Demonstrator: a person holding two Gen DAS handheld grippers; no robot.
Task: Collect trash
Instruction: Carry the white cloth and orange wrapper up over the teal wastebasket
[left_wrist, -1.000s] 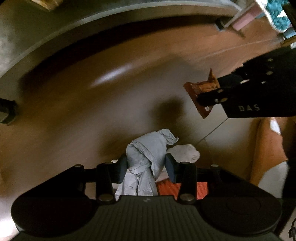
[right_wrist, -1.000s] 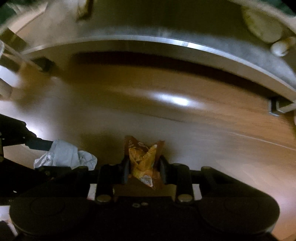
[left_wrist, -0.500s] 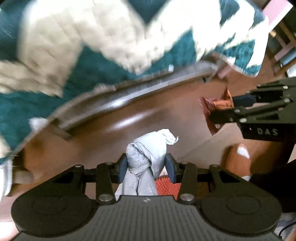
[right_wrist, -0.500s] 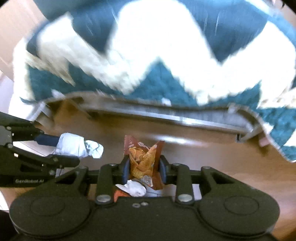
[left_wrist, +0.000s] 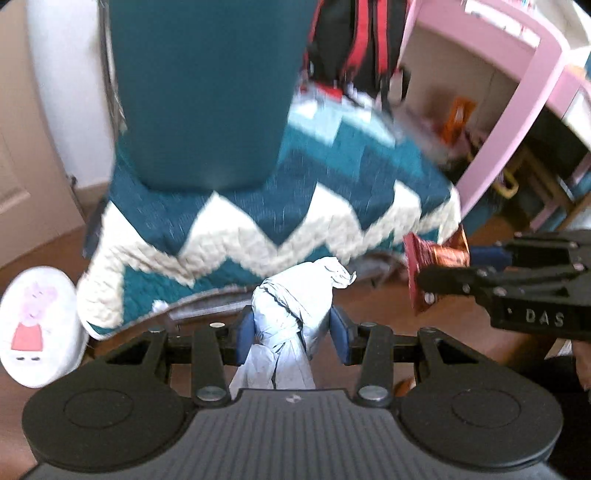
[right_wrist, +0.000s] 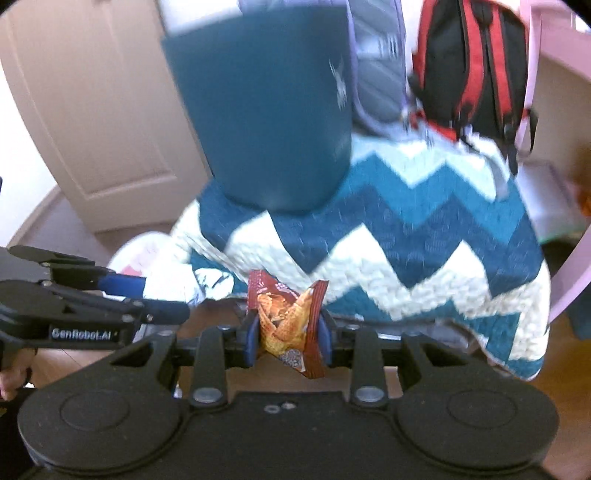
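Left wrist view: left gripper (left_wrist: 291, 328), fingers pinching a crumpled white paper wad (left_wrist: 295, 306) above the floor, before the zigzag quilt (left_wrist: 258, 229). Right wrist view: right gripper (right_wrist: 287, 332), fingers pinching an orange snack wrapper (right_wrist: 286, 317), clear of the bed. Risk, judged: the slick wrapper is held only mid-body and could slide out during a quick carry; the loose paper tail could tear free.

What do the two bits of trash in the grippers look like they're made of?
White wad in the left gripper: looks like matte tissue or thin paper, with soft twisted creases and no shine. Snack wrapper in the right gripper: glossy printed plastic film, probably foil-lined; it holds sharp folds and glints.
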